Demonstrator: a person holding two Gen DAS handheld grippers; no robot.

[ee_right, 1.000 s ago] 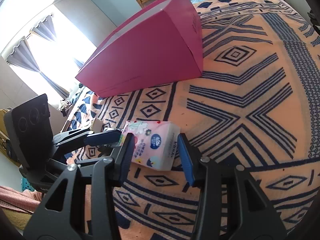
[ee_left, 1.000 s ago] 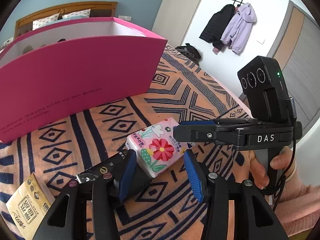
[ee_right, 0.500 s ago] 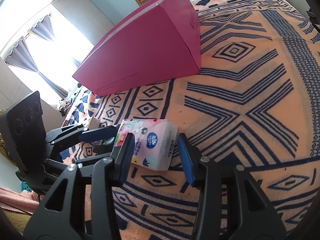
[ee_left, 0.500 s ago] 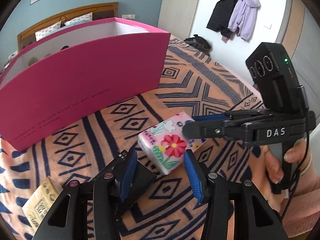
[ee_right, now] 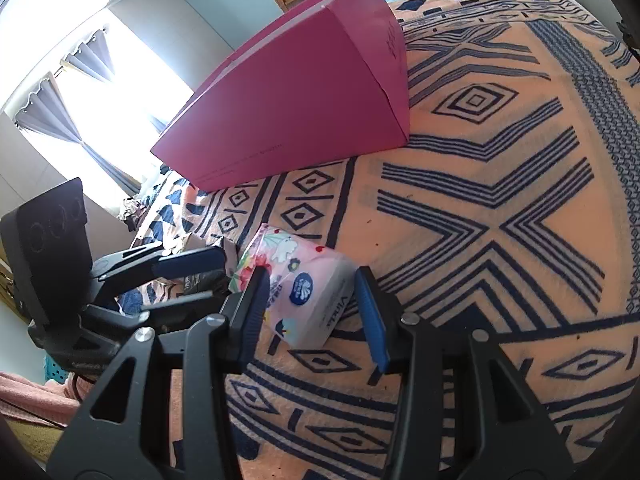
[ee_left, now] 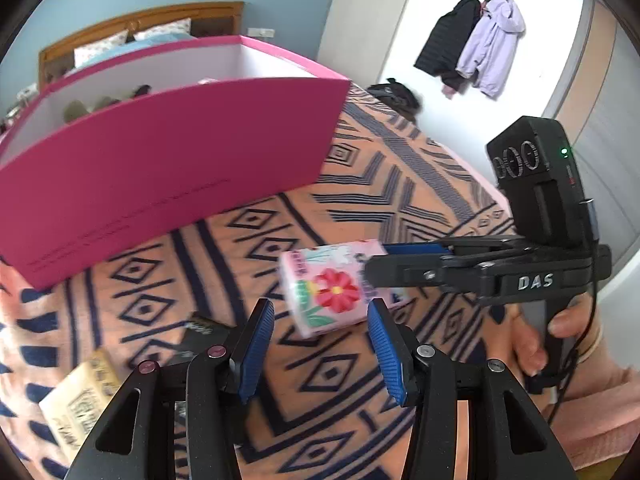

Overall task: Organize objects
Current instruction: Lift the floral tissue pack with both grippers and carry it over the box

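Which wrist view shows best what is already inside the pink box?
The left wrist view: it looks over the pink box wall, so the white interior and some dark, blurry items show, too unclear to identify. The right wrist view shows only the box's closed outer sides, no interior.

surface: patterned bed cover (ee_right: 500, 128) | on it: pink box (ee_left: 160, 168), beige packet (ee_left: 80, 396), black packet (ee_left: 200, 332)

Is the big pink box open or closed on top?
Open. The pink box has no lid; its white inner walls and some items inside show.
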